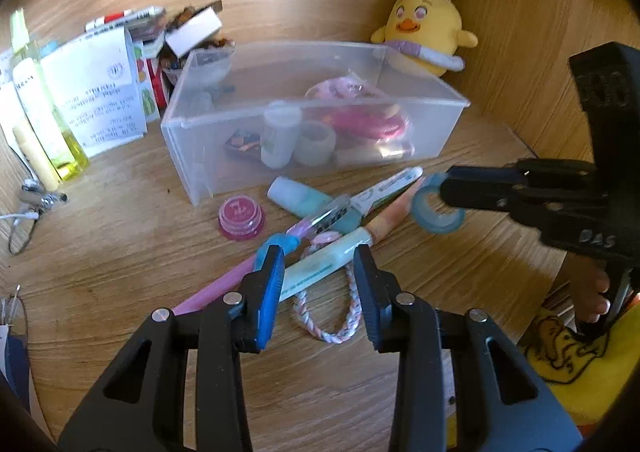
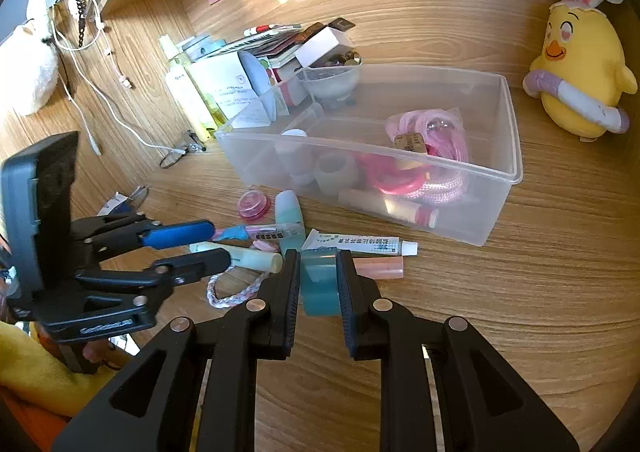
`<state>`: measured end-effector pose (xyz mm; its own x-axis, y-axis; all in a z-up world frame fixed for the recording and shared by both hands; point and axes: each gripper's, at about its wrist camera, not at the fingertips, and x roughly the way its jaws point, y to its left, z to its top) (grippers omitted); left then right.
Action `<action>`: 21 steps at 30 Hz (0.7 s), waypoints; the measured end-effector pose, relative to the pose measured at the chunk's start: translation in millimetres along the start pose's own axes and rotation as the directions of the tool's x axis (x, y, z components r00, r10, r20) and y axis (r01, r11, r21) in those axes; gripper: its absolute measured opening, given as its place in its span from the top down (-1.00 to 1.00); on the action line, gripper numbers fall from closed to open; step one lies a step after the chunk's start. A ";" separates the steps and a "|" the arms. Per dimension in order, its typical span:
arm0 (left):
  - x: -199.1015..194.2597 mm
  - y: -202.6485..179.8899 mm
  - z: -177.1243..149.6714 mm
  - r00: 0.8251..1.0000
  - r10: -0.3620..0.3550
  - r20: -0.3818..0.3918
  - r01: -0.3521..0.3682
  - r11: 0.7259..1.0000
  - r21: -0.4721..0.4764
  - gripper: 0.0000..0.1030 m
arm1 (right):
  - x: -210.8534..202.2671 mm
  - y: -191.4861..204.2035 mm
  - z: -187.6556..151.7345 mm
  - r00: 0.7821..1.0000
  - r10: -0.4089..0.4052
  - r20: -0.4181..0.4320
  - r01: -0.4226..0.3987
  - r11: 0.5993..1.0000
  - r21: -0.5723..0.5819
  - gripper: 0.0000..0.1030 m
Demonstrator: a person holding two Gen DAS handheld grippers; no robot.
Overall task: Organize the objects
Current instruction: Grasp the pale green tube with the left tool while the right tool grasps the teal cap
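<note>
The right gripper point(image 2: 318, 280) clamps a translucent blue tape roll point(image 2: 319, 284) at 6 o'clock of the clear plastic box point(image 2: 514, 155). The left gripper point(image 1: 320, 266), partly open, straddles a pale-green tube point(image 1: 324, 266), seemingly without pressing it, on woodgrain.
</note>
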<state>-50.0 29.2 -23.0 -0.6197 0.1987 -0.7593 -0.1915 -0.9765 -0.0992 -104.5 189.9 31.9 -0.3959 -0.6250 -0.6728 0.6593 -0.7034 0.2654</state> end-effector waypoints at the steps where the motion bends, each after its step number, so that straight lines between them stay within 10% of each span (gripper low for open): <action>1: 2.4 1.6 -1.2 1.000 0.001 -0.013 -0.001 1.000 -0.001 0.31 | -0.9 -0.4 -0.3 1.000 0.001 0.001 -0.001 1.000 0.000 0.67; 12: 12.2 9.7 -15.1 0.996 -0.027 -0.082 0.025 0.999 -0.029 0.31 | 1.1 -8.5 0.2 1.000 0.020 -0.002 -0.020 0.999 0.041 0.67; 21: 6.0 -1.9 -12.2 0.995 -0.092 -0.043 0.090 0.995 -0.038 0.72 | -3.4 -6.8 3.4 1.000 0.014 0.015 -0.014 0.999 0.031 0.67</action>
<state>-44.1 31.2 -35.2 -0.5659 0.2839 -0.7740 -0.2178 -0.9570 -0.1917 -109.8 195.6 34.6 -0.3965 -0.6394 -0.6588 0.6447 -0.7048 0.2960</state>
